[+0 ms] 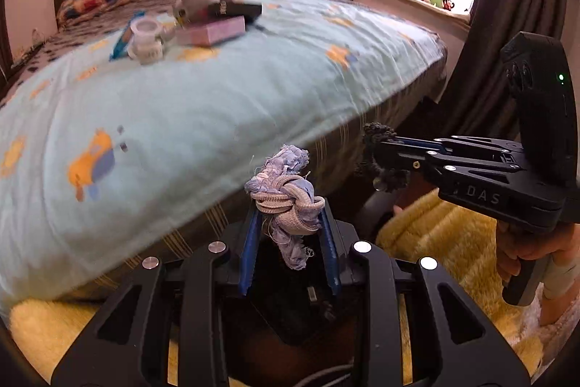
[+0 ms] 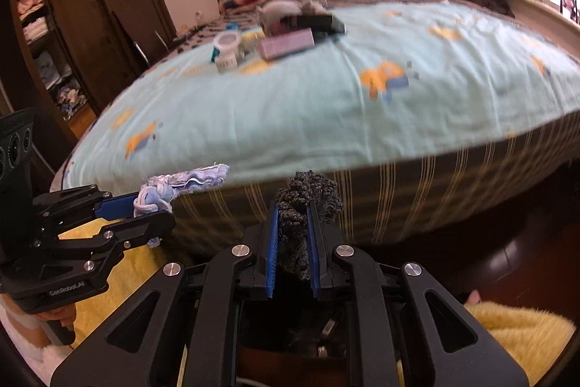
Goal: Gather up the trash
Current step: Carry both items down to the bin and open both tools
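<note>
My left gripper (image 1: 288, 209) is shut on a knotted scrap of pale blue and white cloth (image 1: 284, 194), which sticks up past its blue pads. The same knotted cloth (image 2: 181, 185) shows at the left of the right wrist view, held in the left gripper (image 2: 154, 209). My right gripper (image 2: 293, 205) is shut on a dark grey knitted scrap (image 2: 308, 202). In the left wrist view that grey scrap (image 1: 380, 133) pokes out of the right gripper (image 1: 382, 155) at the right. Both grippers hover side by side just off the bed's near edge.
The bed (image 1: 217, 89) has a light blue cartoon-print sheet. On it lie a white cup (image 1: 146, 38), a pink box (image 1: 212, 29), a black box (image 1: 241, 9) and a grey plush toy (image 1: 197, 2). A yellow fluffy rug (image 1: 435, 234) covers the floor. A wardrobe (image 2: 90, 17) stands at left.
</note>
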A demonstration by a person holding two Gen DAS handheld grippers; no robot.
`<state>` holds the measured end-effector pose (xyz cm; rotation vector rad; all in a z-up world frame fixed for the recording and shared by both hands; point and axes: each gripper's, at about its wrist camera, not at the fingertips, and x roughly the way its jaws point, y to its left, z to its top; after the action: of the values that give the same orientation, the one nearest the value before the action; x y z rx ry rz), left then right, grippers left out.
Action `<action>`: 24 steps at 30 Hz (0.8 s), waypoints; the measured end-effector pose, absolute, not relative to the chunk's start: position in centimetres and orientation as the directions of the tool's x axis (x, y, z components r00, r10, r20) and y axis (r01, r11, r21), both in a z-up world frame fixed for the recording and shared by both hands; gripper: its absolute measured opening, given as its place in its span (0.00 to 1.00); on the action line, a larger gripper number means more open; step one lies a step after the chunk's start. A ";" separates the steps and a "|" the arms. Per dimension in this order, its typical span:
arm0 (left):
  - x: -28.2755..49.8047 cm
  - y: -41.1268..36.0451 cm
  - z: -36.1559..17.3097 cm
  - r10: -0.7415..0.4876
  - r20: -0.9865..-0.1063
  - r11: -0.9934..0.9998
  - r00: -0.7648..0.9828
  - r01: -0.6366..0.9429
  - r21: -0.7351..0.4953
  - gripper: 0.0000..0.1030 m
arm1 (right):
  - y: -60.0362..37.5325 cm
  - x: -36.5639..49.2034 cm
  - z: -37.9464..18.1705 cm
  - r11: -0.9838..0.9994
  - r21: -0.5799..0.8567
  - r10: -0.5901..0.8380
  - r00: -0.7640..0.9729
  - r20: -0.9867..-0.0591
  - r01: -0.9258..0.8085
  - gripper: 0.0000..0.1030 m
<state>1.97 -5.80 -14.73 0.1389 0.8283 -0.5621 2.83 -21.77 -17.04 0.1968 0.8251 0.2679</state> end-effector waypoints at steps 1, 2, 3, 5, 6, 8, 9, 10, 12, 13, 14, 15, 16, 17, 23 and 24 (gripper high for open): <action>2.0 -5.9 -15.7 -0.413 -0.747 0.849 0.521 0.518 -0.108 0.28 | -21.8 2.7 -17.7 0.948 0.280 0.311 0.634 -0.708 -0.152 0.15; 2.0 -5.9 -16.4 -0.406 -0.759 0.852 0.509 0.511 -0.113 0.28 | -21.7 2.9 -18.6 0.951 0.277 0.303 0.617 -0.726 -0.140 0.15; 2.1 -6.0 -16.9 -0.400 -0.768 0.855 0.500 0.506 -0.116 0.28 | -21.6 2.8 -19.1 0.953 0.272 0.296 0.608 -0.736 -0.134 0.15; 2.4 -6.1 -18.5 -0.380 -0.790 0.864 0.481 0.490 -0.117 0.28 | -21.5 2.8 -20.2 0.954 0.270 0.292 0.589 -0.754 -0.127 0.15; 2.6 -6.0 -19.1 -0.376 -0.798 0.867 0.471 0.483 -0.124 0.28 | -21.4 2.9 -20.8 0.954 0.273 0.292 0.578 -0.762 -0.122 0.15; 3.3 -6.0 -20.6 -0.370 -0.814 0.874 0.448 0.464 -0.142 0.28 | -21.2 3.2 -22.1 0.951 0.287 0.300 0.550 -0.779 -0.112 0.15; 3.5 -6.0 -21.2 -0.367 -0.820 0.877 0.439 0.457 -0.149 0.28 | -21.2 3.3 -22.8 0.950 0.294 0.304 0.537 -0.787 -0.107 0.15; 3.9 -6.0 -22.2 -0.370 -0.828 0.878 0.421 0.450 -0.163 0.28 | -21.1 3.4 -23.5 0.947 0.305 0.312 0.520 -0.795 -0.102 0.15; 4.4 -5.9 -23.6 -0.375 -0.839 0.880 0.394 0.437 -0.188 0.28 | -20.9 3.6 -24.7 0.943 0.320 0.320 0.493 -0.809 -0.088 0.15; 4.7 -5.9 -24.3 -0.381 -0.844 0.879 0.379 0.432 -0.202 0.28 | -20.8 3.7 -25.3 0.942 0.325 0.323 0.480 -0.816 -0.081 0.15; 4.9 -5.9 -24.8 -0.382 -0.848 0.879 0.368 0.428 -0.210 0.28 | -20.7 3.8 -25.9 0.941 0.329 0.325 0.468 -0.822 -0.075 0.15; 5.1 -5.9 -25.6 -0.379 -0.856 0.880 0.351 0.422 -0.217 0.28 | -20.7 3.8 -26.4 0.940 0.333 0.327 0.458 -0.826 -0.071 0.15; 5.2 -6.0 -26.1 -0.376 -0.861 0.881 0.341 0.419 -0.219 0.28 | -20.6 3.9 -27.0 0.939 0.337 0.331 0.445 -0.832 -0.068 0.15; 5.7 -6.4 -26.4 -0.374 -0.865 0.882 0.335 0.418 -0.220 0.28 | -20.5 3.9 -27.4 0.938 0.340 0.334 0.436 -0.836 -0.065 0.15; 6.4 -6.6 -27.7 -0.370 -0.878 0.883 0.304 0.410 -0.230 0.28 | -19.9 4.7 -29.8 0.927 0.370 0.365 0.359 -0.859 -0.058 0.15; 6.4 -6.7 -27.8 -0.368 -0.879 0.883 0.304 0.410 -0.228 0.28 | -19.8 4.8 -30.1 0.928 0.369 0.365 0.350 -0.863 -0.057 0.15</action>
<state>6.38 -6.65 -27.77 0.0414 1.1522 -0.5157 4.84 -19.83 -30.08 0.2963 1.1858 0.2780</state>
